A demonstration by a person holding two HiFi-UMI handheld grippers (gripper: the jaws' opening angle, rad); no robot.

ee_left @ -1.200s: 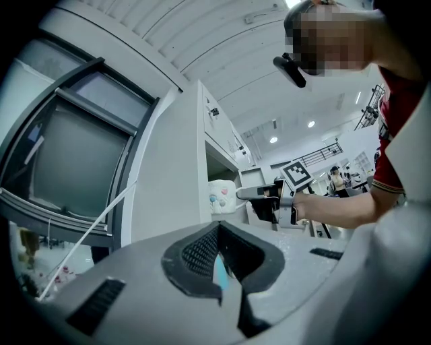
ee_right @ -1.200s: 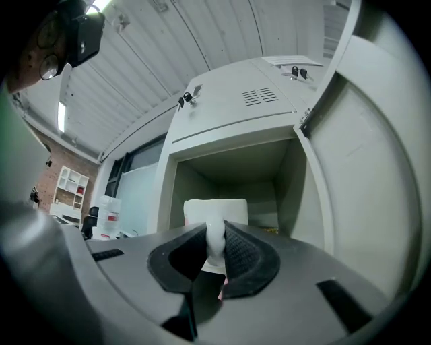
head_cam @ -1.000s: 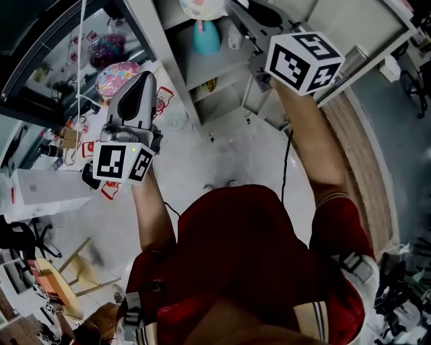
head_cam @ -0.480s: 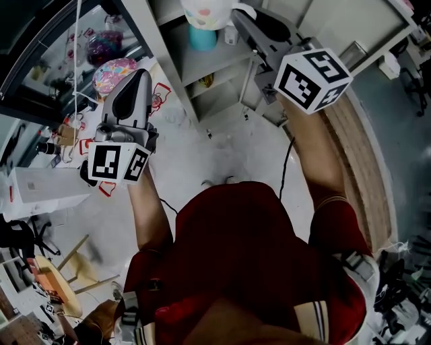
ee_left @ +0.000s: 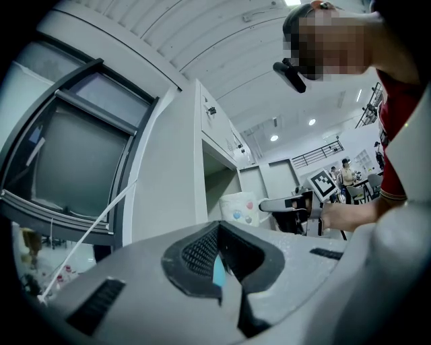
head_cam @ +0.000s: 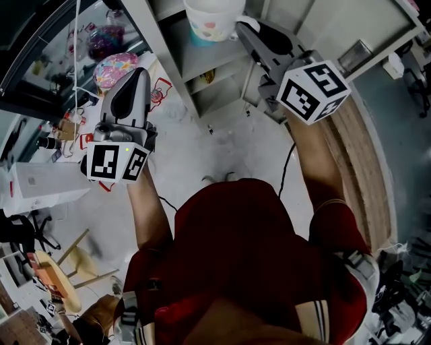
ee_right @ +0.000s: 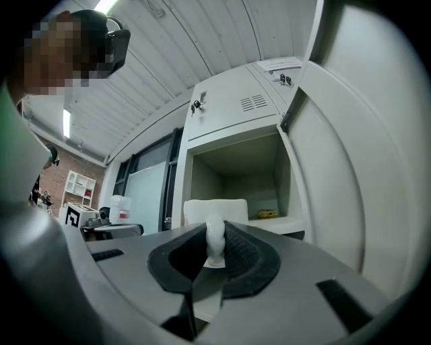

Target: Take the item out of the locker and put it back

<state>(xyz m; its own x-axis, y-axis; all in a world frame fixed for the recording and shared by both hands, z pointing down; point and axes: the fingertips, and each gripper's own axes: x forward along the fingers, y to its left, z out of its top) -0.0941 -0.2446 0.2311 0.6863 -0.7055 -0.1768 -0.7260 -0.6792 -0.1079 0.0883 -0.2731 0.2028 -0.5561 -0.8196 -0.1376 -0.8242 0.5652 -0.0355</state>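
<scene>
White metal lockers [ee_right: 232,101] fill the background, and one compartment [ee_right: 202,168] is seen open at 12 o'clock in the right gripper view, its door [ee_right: 337,168] swung to 3 o'clock. A white mug with coloured dots [head_cam: 214,17] is held just in front of that opening, outside the shelf [ee_right: 286,224], at 12 o'clock in the head view. Its handle [ee_right: 215,239] is clamped between the jaws of the right gripper [ee_right: 214,248]. A small yellow object [ee_right: 267,213] is seen further in on the shelf.

At 10 o'clock in the head view the left gripper [head_cam: 137,73] is held aside, jaws together with nothing gripped.

The removal is judged done, with the return in hand or about to be. For that, the mug would need to be carried level over the shelf edge, set down upright clear of the yellow object, and only then released.
</scene>
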